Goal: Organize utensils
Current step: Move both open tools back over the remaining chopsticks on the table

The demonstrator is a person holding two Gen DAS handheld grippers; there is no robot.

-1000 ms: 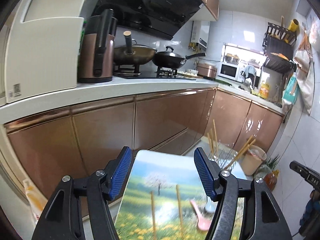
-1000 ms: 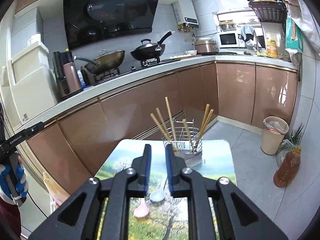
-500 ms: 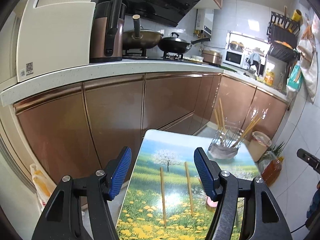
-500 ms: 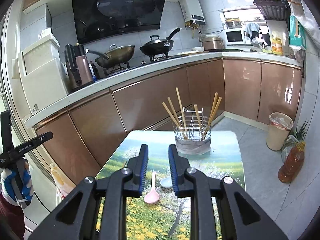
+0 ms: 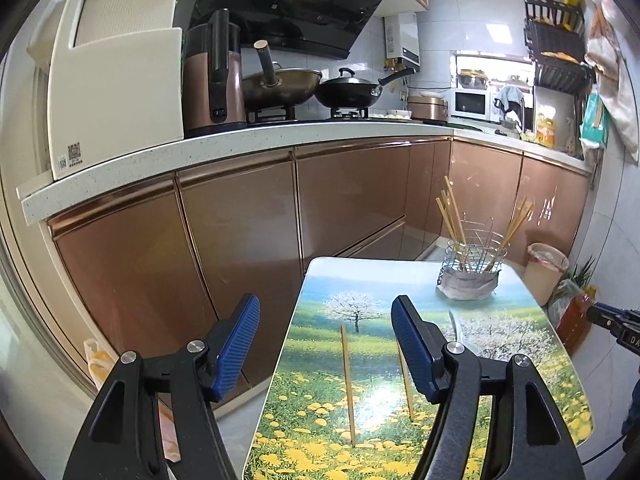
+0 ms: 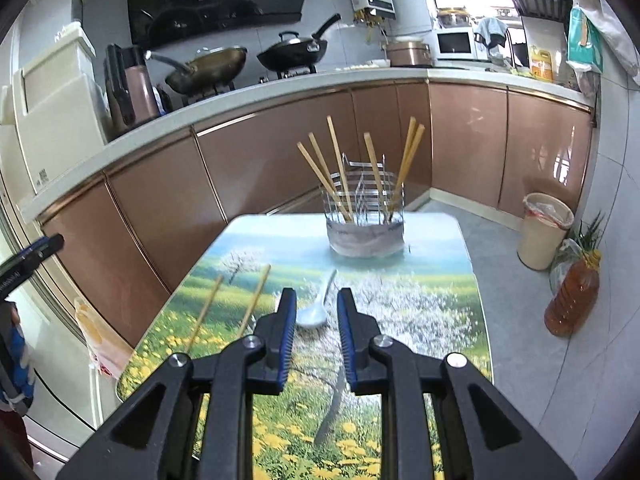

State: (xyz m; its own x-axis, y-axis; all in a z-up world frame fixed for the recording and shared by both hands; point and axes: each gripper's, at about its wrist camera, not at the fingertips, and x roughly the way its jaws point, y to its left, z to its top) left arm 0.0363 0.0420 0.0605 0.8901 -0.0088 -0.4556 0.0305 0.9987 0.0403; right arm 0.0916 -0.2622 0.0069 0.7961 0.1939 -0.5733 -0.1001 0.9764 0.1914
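Two loose chopsticks (image 5: 347, 384) lie side by side, a gap between them, on the painted counter (image 5: 532, 392), pointing toward twelve o'clock in your left wrist view. You can expect them to be light, stiff and thin. They sit nearly flat on a glossy top, so they may skid or roll under a pinch. Taking one near its middle should keep it from tipping.

At about two o'clock from them rests a pale spoon (image 6: 316, 308), bowl toward you, its handle running away toward the holder. It looks smooth and possibly ceramic, so treat it as slippery and breakable. The handle seems the safer place to hold.

At the far end of the counter stands a wire holder (image 6: 365, 216), its lower part wrapped in grey material. Several chopsticks already stand in it, leaning outward at eleven and one o'clock. There appears to be room between them for more.

Your left gripper (image 5: 325, 340) hangs above the near chopsticks, its jaws opening wide with nothing between them. Your right gripper (image 6: 316, 320) has its jaws a narrow gap apart, empty, lined up with the spoon just beyond the fingertips.

Beyond the counter, at three o'clock on the floor, are a lined bin (image 6: 545, 236) and a bottle of amber liquid (image 6: 573, 300).
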